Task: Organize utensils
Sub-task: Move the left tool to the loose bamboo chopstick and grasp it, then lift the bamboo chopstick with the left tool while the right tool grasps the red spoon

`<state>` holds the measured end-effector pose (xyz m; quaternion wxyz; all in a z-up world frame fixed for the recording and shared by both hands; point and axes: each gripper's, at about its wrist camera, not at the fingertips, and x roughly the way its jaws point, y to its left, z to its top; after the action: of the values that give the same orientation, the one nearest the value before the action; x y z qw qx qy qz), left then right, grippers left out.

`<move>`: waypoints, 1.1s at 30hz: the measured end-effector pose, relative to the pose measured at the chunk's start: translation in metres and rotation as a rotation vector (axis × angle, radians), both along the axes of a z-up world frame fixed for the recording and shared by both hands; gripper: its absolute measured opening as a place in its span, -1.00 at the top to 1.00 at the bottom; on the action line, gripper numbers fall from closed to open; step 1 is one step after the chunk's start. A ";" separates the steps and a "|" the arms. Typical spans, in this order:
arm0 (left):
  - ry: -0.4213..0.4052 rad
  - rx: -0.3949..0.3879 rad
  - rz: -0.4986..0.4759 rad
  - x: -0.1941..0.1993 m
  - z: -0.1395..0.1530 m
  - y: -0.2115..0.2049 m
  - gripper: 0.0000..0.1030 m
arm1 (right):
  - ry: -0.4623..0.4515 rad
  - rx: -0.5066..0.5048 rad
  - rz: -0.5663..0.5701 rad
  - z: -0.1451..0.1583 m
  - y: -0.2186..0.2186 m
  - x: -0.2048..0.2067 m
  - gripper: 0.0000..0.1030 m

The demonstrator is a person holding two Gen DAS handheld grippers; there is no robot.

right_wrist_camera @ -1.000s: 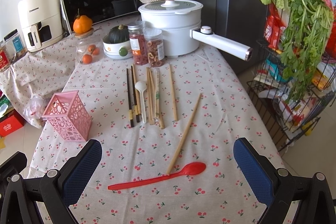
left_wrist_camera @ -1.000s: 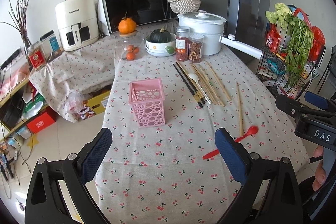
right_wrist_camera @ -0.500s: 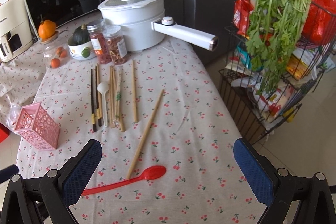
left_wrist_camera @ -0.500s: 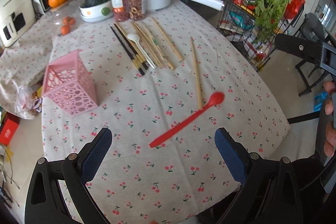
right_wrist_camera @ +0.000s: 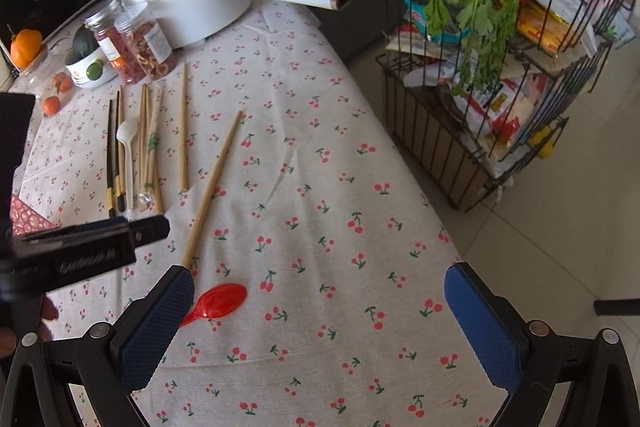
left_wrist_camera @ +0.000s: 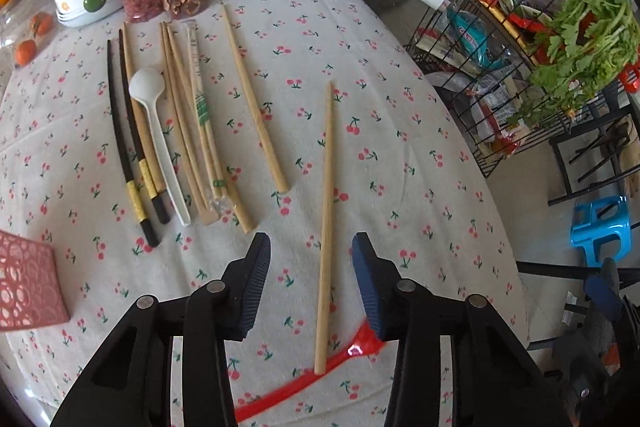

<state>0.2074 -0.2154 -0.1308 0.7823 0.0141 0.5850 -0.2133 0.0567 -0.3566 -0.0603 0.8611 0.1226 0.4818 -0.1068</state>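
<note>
The left hand-held gripper (left_wrist_camera: 311, 269) is hanging with jaws apart around a lone chopstick (left_wrist_camera: 326, 227); the right hand-held gripper (right_wrist_camera: 319, 301) is gaping wide beside the red spoon (right_wrist_camera: 218, 303).

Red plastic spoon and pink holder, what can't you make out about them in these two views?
- Red plastic spoon: left wrist view, bowl hidden behind the left tool's right finger; right wrist view, handle hidden behind the right tool's left finger.
- Pink perforated plastic holder: both views, cut off by the left edge, so its contents cannot be seen.

Pale tiled floor (right_wrist_camera: 560, 227), blue stool (left_wrist_camera: 600, 227)
</note>
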 end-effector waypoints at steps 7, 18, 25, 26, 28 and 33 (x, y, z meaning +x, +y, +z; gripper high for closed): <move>0.018 0.018 0.002 0.046 -0.031 -0.033 0.40 | 0.031 0.011 0.022 -0.009 -0.002 0.007 -1.00; -0.049 0.035 -0.033 0.036 -0.014 -0.017 0.88 | 0.085 0.031 0.021 -0.022 -0.003 0.016 -1.00; -0.174 -0.006 -0.074 -0.020 0.048 0.039 0.88 | 0.170 0.096 0.038 -0.046 0.008 0.035 -1.00; -0.188 -0.019 -0.073 -0.026 0.056 0.048 0.88 | 0.184 0.119 0.042 -0.050 0.010 0.038 -1.00; -0.210 -0.040 -0.070 -0.041 0.071 0.067 0.88 | 0.210 0.171 0.057 -0.059 0.018 0.041 -0.99; -0.259 -0.069 -0.084 -0.082 0.096 0.110 0.87 | 0.277 0.290 0.088 -0.081 0.043 0.043 -0.75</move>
<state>0.1252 -0.1051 -0.0349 0.8418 0.0393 0.4703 -0.2621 0.0996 -0.3135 -0.1412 0.7636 0.2083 0.6110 -0.0142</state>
